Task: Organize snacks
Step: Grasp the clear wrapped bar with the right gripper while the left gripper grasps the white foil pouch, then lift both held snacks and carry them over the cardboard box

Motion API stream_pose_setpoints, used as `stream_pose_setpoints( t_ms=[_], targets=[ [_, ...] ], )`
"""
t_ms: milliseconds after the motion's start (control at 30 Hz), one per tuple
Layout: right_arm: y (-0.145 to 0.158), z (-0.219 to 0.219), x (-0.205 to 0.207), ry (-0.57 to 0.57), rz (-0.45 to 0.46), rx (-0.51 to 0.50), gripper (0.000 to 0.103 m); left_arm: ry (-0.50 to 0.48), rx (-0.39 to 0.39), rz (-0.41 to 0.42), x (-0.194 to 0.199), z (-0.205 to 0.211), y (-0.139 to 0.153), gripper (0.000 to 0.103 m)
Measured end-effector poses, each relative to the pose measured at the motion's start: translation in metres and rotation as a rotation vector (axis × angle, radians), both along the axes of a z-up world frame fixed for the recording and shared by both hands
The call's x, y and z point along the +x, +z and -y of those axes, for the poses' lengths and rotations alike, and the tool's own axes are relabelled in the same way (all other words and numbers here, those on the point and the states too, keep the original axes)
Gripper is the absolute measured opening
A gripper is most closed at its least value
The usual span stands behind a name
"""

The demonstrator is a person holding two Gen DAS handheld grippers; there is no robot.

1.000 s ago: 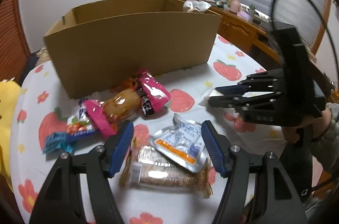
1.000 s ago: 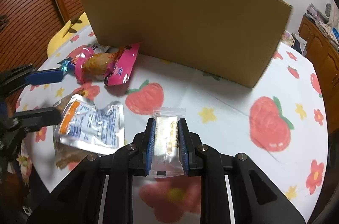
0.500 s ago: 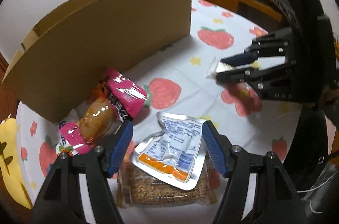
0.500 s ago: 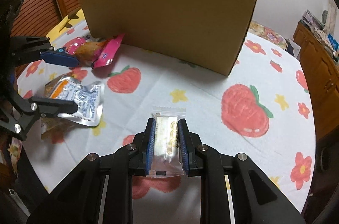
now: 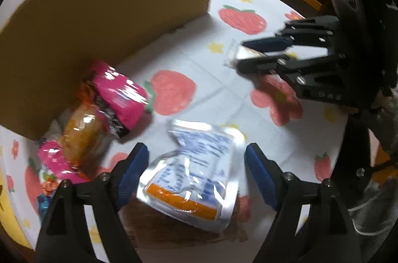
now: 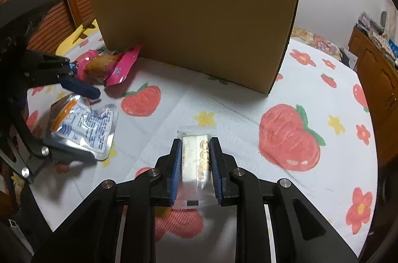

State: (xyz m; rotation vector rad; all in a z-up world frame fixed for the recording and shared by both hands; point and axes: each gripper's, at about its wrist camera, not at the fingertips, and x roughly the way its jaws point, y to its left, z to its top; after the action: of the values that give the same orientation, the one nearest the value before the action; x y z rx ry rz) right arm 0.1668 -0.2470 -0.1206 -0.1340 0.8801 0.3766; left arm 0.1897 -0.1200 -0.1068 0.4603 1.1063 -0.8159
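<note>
While the right claw (image 6: 195,167) squeezes a small clear snack packet (image 6: 196,158) tight above the desk (image 6: 248,113), the left claw (image 5: 196,173) has just been opening wide, with a silver pouch (image 5: 194,173) lying between its blue pads, not pinched. The big cardboard box (image 6: 199,31) stands behind both. A pink snack bag (image 5: 117,98) lies right beside the box, near the silver pouch.

left gripper (image 5: 196,173) jaws just opened wider, straddling silver pouch (image 5: 196,176) at 6 o'clock; cardboard box (image 5: 104,21) at 10.
</note>
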Motion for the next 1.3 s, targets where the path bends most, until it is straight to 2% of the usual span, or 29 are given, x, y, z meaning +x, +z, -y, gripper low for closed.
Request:
stream_pose_setpoints(
  t_ms=[167,400,467,500,567,767,933,1300],
  targets=[
    [0.000,0.003,0.000,0.000,-0.006,0.024,0.020,-0.035,0.038,0.007,-0.004,0.007,-0.003,0.086],
    [0.000,0.004,0.000,0.001,-0.004,0.028,0.020,-0.011,0.040,0.002,0.002,0.012,-0.005,0.084],
    [0.000,0.005,0.000,0.001,-0.004,0.029,0.020,-0.005,0.044,0.016,0.002,0.008,-0.003,0.065],
    [0.000,0.004,0.000,0.001,-0.005,0.030,0.020,-0.004,0.038,0.017,0.003,0.006,-0.001,0.060],
    [0.000,0.004,-0.001,0.001,-0.005,0.034,0.020,0.010,0.024,0.007,0.003,-0.001,0.000,0.058],
    [-0.001,0.005,0.000,0.002,-0.005,0.033,0.020,0.050,-0.032,0.052,-0.004,-0.012,0.009,0.055],
    [-0.001,0.004,0.000,0.003,-0.001,0.021,0.020,0.101,-0.093,0.098,-0.005,-0.022,0.017,0.054],
    [0.001,0.000,-0.003,-0.005,0.015,-0.002,0.019,0.171,-0.162,0.227,-0.004,-0.030,0.040,0.054]
  ],
)
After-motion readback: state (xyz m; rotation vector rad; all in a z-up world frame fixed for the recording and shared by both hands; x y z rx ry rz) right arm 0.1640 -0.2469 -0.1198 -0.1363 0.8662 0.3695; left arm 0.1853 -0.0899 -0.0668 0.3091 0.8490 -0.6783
